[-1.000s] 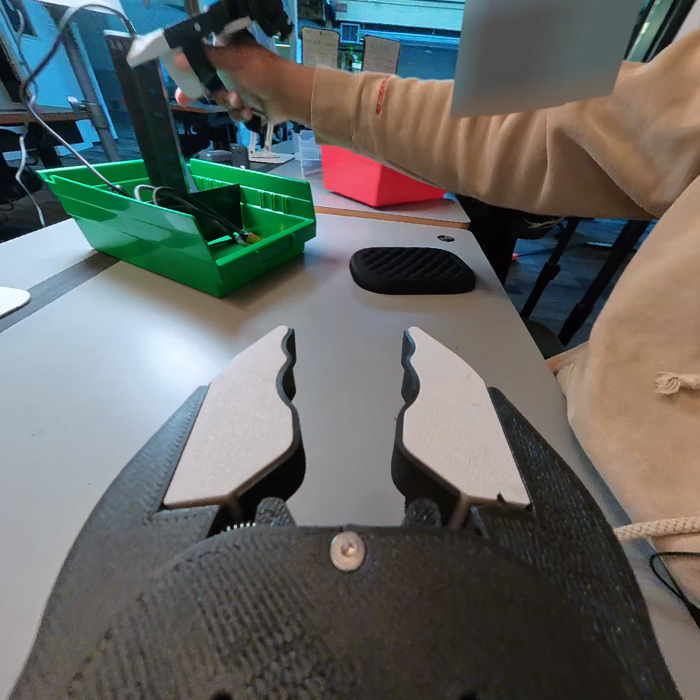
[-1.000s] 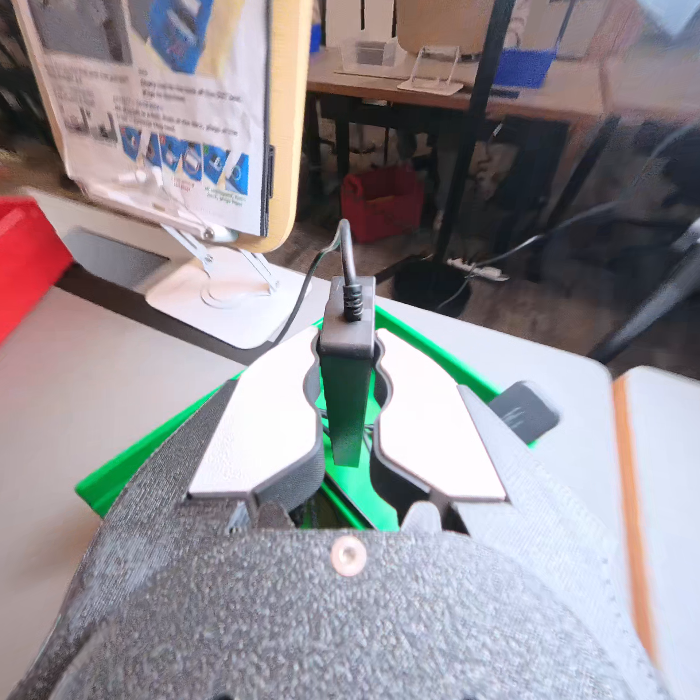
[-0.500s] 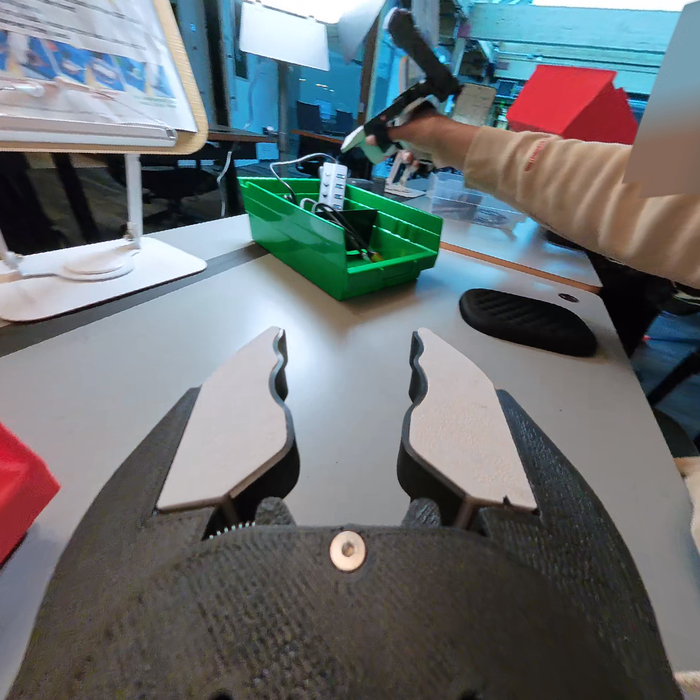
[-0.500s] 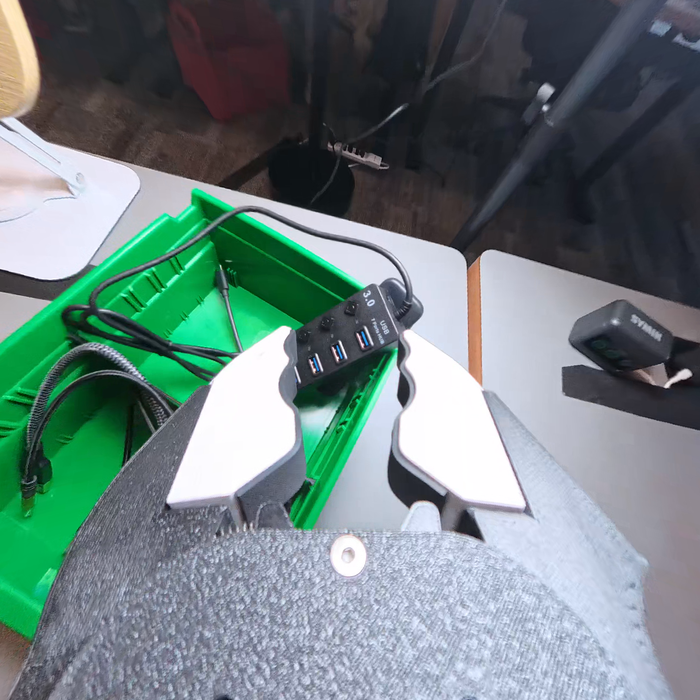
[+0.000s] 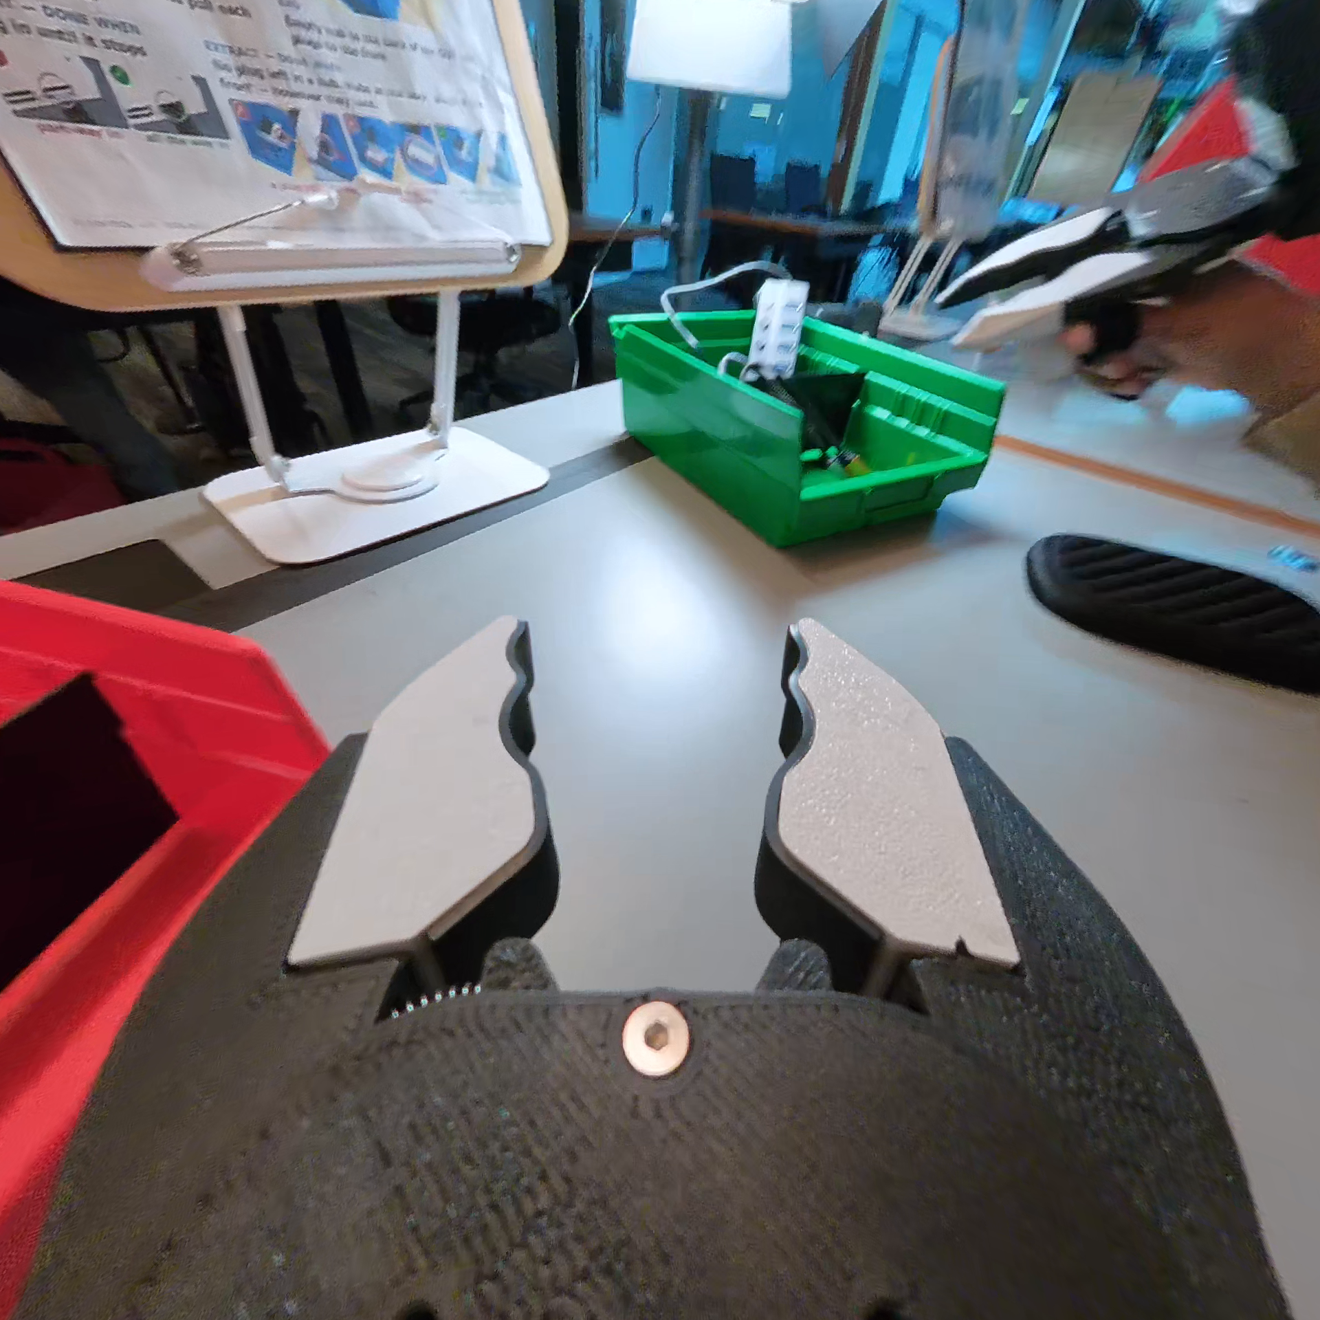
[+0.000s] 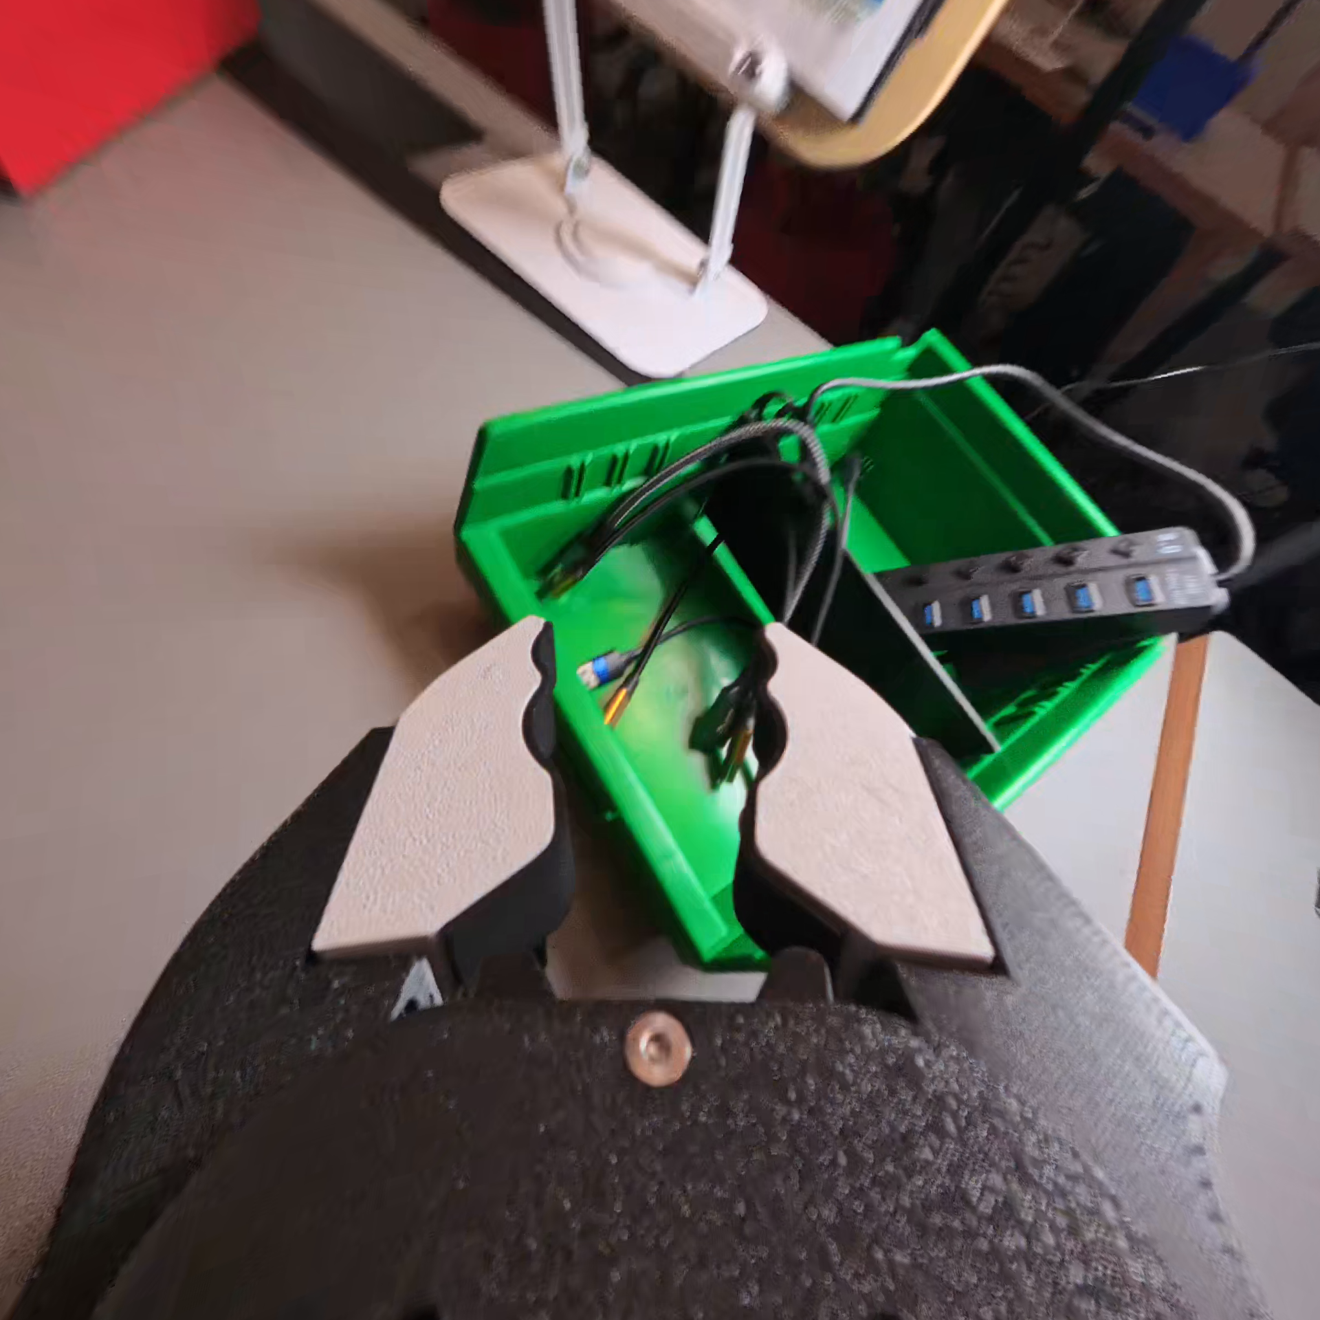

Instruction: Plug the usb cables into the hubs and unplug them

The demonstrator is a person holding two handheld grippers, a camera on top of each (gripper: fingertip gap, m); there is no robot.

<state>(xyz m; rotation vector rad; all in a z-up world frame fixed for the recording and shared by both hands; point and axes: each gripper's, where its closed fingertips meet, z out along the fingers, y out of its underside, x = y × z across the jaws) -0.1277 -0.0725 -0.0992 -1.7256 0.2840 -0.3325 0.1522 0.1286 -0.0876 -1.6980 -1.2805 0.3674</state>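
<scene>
A green bin (image 6: pixel 686 878) on the grey table holds several loose USB cables (image 6: pixel 714 464) with their plugs (image 6: pixel 607 671) lying on its floor. A black hub (image 6: pixel 1057 593) with blue ports lies across the bin's far right part, its cable trailing off the table. My right gripper (image 6: pixel 653 636) is open and empty just above the bin's near end. It also shows in the left wrist view (image 5: pixel 1000 307), to the right of the bin (image 5: pixel 714 436). There a hub (image 5: pixel 778 328) looks pale and leans up at the far side. My left gripper (image 5: pixel 653 636) is open and empty, low over bare table.
A red bin (image 5: pixel 143 714) sits close on my left gripper's left. A document stand with a white base (image 5: pixel 371 493) is behind it, left of the green bin. A black ribbed pad (image 5: pixel 1178 614) lies to the right. A wood-edged table seam (image 6: pixel 1171 786) runs beside the bin.
My right gripper has let go of the black hub, which now rests in the bin, and has drawn back over the bin's near end. My left gripper has swung left; the red bin came into view.
</scene>
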